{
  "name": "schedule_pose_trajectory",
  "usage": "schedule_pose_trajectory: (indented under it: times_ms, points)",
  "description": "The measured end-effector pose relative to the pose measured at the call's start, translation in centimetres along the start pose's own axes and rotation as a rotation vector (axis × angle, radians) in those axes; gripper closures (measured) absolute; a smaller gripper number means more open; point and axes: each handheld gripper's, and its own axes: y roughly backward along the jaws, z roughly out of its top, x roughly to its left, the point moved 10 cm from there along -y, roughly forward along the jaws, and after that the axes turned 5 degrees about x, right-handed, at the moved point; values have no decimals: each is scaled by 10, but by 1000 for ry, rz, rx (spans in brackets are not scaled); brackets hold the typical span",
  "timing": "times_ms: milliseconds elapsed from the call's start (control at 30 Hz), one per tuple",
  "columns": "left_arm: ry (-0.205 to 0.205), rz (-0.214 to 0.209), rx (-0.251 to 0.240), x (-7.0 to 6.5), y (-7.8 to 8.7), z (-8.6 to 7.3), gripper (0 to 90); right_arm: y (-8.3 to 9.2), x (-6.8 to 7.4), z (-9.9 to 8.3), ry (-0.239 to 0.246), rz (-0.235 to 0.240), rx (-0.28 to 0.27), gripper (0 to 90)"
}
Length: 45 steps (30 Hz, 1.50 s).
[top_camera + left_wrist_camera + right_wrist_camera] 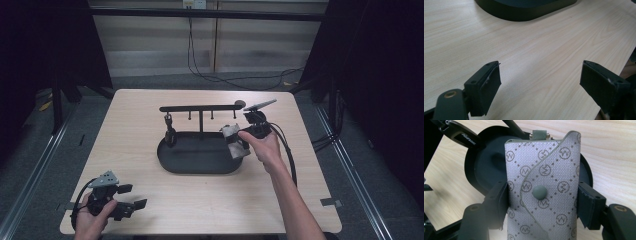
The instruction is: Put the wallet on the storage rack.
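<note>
A: One-handed for now: grips the grey monogram key pouch [544, 170] across its two flanks with the right gripper [542, 205], clenched level with the snap button [539, 192]. Holds it over the right end of the black oval tray [200, 171], metal clasp [539, 134] pointing away from the hand.

B: Looks bound for a hook [212, 117] under the rack's crossbar [200, 107]. Any worry in that grip?

A: Plenty. Pinches soft woven fabric, not anything stiff, so could let it buckle or slide down between the pads on contact. Could also twist the pouch if the clasp catches a hook off-centre.

B: And beyond the pouch?

A: Could bump the crossbar or its post on the way in and skid the whole tray across the wooden table [536, 45]. Might also set the dark item [170, 131] on the left hook swinging, or knock it off.

B: No help from the other side?

A: None at present. Left gripper [540, 75]: released, nothing between, low over bare wood at the near left corner, well apart from the tray. Too far off to brace the stand.

B: So, slow approach, clasp lined up first?

A: Yes, and no letting go before the clasp sits fully over the hook; otherwise drops into the tray.
</note>
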Motion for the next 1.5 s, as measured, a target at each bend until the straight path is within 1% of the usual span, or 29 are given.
schedule_pose_trajectory:
  times_ms: [33,67,100,200,333,367,433,467,500,533,600,633,667,800,867,933,1000,1100,1200,1233,1300,1333,1367,1400,1500]
  points:
    - [3,0,-3,0,0,0,164,-2,0,0,2,1,-3,344]
    - [2,-1,0,0,0,0,164,-4,0,0,-12,1,-2,344]
    - [3,-3,0,0,0,0,164,-6,0,0,-7,2,-8,344]
    - [-1,-2,0,0,0,0,164,-12,-1,-2,-14,4,-11,343]
    - [2,-3,2,-1,0,0,164,-20,-5,-4,-25,-4,-20,343]
    - [-4,-3,1,0,0,0,164,-22,-5,-4,-35,-6,-18,343]
    - [2,-5,-7,-1,1,1,164,-26,-6,-4,-41,-4,-20,343]
    - [3,-1,-9,-1,0,1,164,-27,-6,-4,-36,-7,-19,343]
    - [-4,0,-3,-1,0,0,164,-29,-5,-4,-43,-3,-17,343]
    - [-6,1,-1,-1,0,0,164,-31,-5,-4,-38,-6,-19,343]
    - [-6,0,-5,-2,-1,1,164,-33,-4,-4,-43,-3,-14,343]
    - [-7,-2,-5,-2,-1,1,164,-34,-4,-4,-41,-9,-13,343]
    - [-6,-4,-7,-2,0,1,164,-36,-5,-4,-29,-10,-15,343]
    - [2,-5,-8,-1,0,1,164,-42,-12,-6,-48,-30,-6,343]
    - [-2,-6,-8,-1,0,1,164,-45,-13,-6,-53,-27,-11,343]
    - [-3,-4,-5,-1,0,1,164,-48,-13,-6,-46,-36,-10,343]
    - [-7,-4,2,-1,-1,0,164,-52,-12,-6,-50,-34,-3,342]
    - [-8,-3,-2,-1,0,0,164,-58,-13,-6,-47,-42,-1,342]
    - [-9,-6,-2,-1,0,0,164,-61,-13,-6,-53,-51,-10,341]
    - [-10,-1,-2,0,0,0,164,-62,-14,-5,-53,-57,-12,340]
    - [-10,-3,1,-1,-1,-1,164,-65,-16,-6,-54,-68,-6,340]
    - [-12,-2,2,-1,-1,-1,164,-66,-18,-6,-42,-75,-4,340]
    - [-11,0,1,-1,-1,0,164,-67,-19,-7,-40,-84,4,339]
    - [-11,-1,0,-1,-1,0,164,-68,-19,-8,-45,-81,7,339]
    - [-12,-4,0,-1,-1,0,164,-71,-23,-10,-36,-93,7,337]
